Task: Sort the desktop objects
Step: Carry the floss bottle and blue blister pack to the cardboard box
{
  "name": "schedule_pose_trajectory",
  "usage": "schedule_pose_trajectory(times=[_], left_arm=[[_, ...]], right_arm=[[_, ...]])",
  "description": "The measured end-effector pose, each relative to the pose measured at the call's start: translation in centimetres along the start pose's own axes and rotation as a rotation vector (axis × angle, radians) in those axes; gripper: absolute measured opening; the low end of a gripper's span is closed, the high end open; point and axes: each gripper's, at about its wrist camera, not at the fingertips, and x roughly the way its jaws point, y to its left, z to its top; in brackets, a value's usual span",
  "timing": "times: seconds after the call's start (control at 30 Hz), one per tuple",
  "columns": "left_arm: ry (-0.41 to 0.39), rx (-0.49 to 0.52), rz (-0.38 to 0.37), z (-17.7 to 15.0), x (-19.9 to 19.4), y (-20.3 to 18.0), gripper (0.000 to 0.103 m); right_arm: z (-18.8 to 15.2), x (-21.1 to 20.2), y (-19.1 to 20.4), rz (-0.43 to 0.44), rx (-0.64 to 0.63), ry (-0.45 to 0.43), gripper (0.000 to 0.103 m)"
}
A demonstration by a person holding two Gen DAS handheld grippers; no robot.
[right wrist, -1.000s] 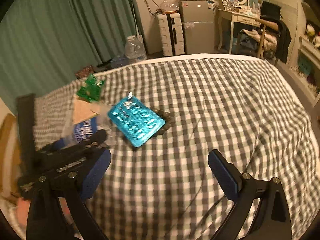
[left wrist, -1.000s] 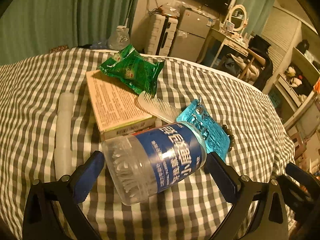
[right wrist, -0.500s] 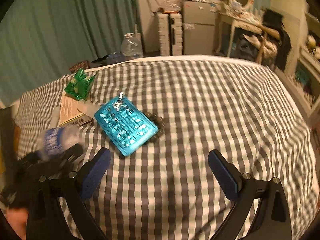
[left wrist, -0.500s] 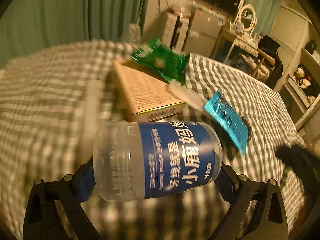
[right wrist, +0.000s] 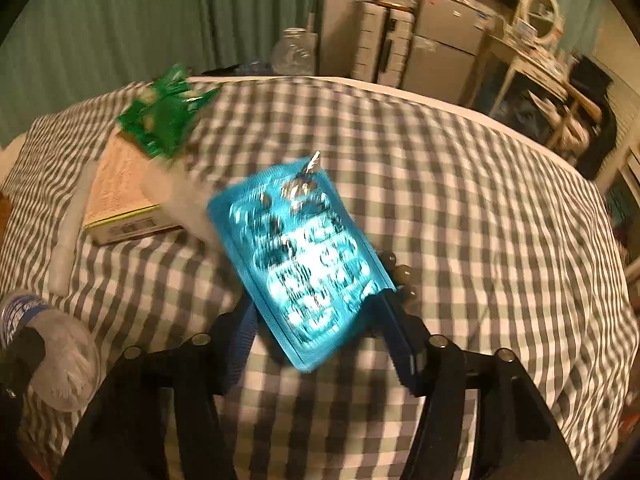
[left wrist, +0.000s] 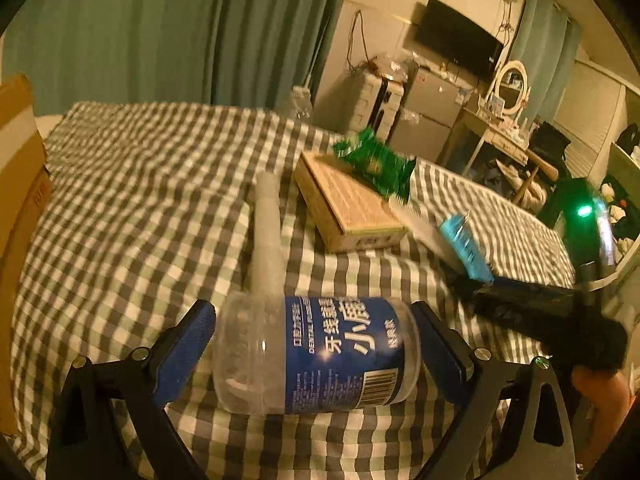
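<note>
Things laid out on a checked bedspread [right wrist: 460, 184]

A packet [right wrist: 166, 122] lies on the box's [right wrist: 116, 196] far end; a tube [right wrist: 68, 232] lies left of the box, a blister pack [right wrist: 304, 264] right of it.

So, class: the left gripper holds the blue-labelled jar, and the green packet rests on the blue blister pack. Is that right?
Not quite. The left gripper does hold the jar, but the left wrist view shows the green packet resting on the tan box.
</note>
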Motion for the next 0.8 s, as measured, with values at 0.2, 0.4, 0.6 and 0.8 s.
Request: schedule_pose_trajectory(times=[0.2, 0.4, 0.6, 0.8], left_arm=[[0.02, -0.031, -0.021, -0.4, 0.5, 0.6, 0.095], [-0.011, -0.057, -0.039, -0.4, -1.4, 1.1, 0.094], [-0.122, -0.094, -0.037, 0.4, -5.8, 1.6, 0.094], [-0.17, -0.142, -0.034, 2.1, -9.8, 2.6, 0.094]], right_arm=[[-1.4, -2.3, -1.9, 0.105, 0.085, 0.014, 0.013], [-2.9, -6.1, -2.8, 0.178, 0.129, -0.005, 0.005], [-4.0, -9.7, -2.2, 0.253, 0.172, -0.035, 0.004], [-5.5, -11.8, -0.8, 0.292, 0.163, -0.023, 0.004]])
